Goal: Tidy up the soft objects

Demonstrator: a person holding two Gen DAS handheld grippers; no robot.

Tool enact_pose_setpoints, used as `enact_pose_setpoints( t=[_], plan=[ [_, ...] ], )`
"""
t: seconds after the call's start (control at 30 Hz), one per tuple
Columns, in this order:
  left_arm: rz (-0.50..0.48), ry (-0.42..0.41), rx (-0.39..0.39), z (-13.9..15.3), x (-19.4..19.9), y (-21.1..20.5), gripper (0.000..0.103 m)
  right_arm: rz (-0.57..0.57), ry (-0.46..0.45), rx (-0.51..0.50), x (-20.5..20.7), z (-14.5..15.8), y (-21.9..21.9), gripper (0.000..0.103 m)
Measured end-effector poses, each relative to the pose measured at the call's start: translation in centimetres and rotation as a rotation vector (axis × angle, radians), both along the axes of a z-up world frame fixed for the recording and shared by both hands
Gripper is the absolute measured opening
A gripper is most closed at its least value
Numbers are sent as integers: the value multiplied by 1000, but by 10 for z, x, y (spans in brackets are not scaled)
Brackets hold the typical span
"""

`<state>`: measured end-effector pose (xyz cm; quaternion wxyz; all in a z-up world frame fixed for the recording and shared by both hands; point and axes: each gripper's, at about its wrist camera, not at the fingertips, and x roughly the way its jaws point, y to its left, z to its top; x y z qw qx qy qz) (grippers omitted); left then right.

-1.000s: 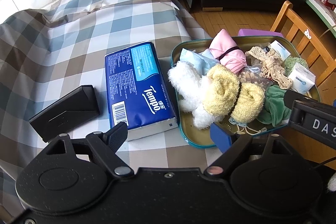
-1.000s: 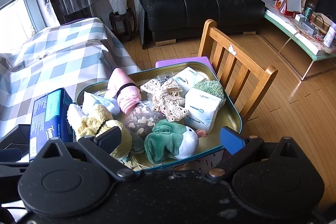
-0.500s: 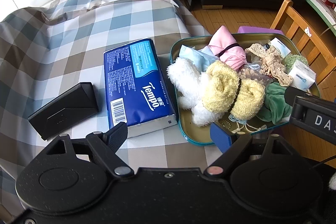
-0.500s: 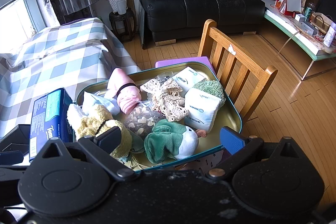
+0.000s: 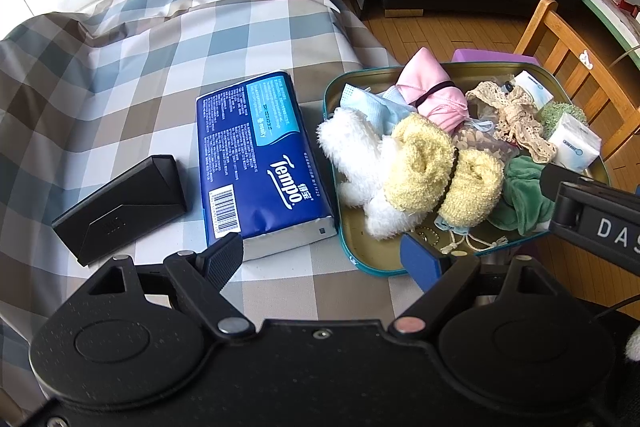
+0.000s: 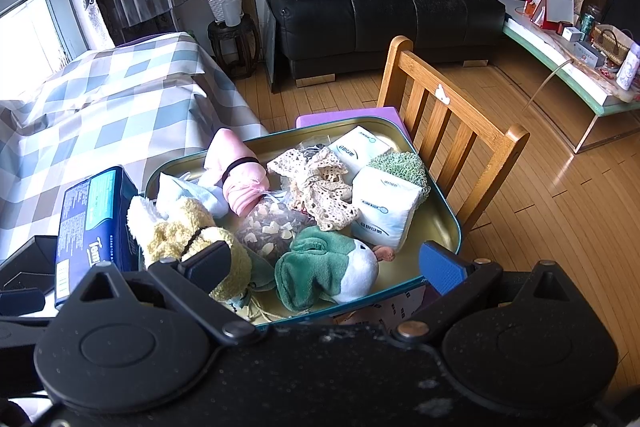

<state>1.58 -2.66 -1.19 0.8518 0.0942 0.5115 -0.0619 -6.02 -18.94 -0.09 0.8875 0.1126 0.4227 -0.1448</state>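
Over the last second your left gripper [image 5: 322, 253] has drifted a little: the tissue pack [image 5: 260, 163] and the tin [image 5: 348, 255] sit slightly higher and further left in its view than they did, while nothing on the table has shifted. Your right gripper [image 6: 324, 261] has not moved at all. So this change is only an approach or a hover, and the sorting itself is no further along.

Both grippers stand wide open and hold nothing. Just ahead of your left one lies the pack on the checked cloth [image 5: 120, 67], with a black case [image 5: 120, 207] off to its left and the tin ahead to its right. Straight ahead of your right gripper, the tin is heaped with soft things: a yellow-and-white plush [image 6: 188, 231], a green plush [image 6: 324, 267], a pink roll [image 6: 240, 179], lace [image 6: 316, 187] and two small tissue packets [image 6: 384, 207].

The scene fits either a heap waiting to be sorted out or soft things already gathered in, with the pack left outside.
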Motion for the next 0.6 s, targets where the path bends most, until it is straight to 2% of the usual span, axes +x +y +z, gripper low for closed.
enact_pose_setpoints(
  t=[0.6],
  plan=[
    [1,-1,1,0,0,0,83,2,1,-1,0,-1,1,101]
  ],
)
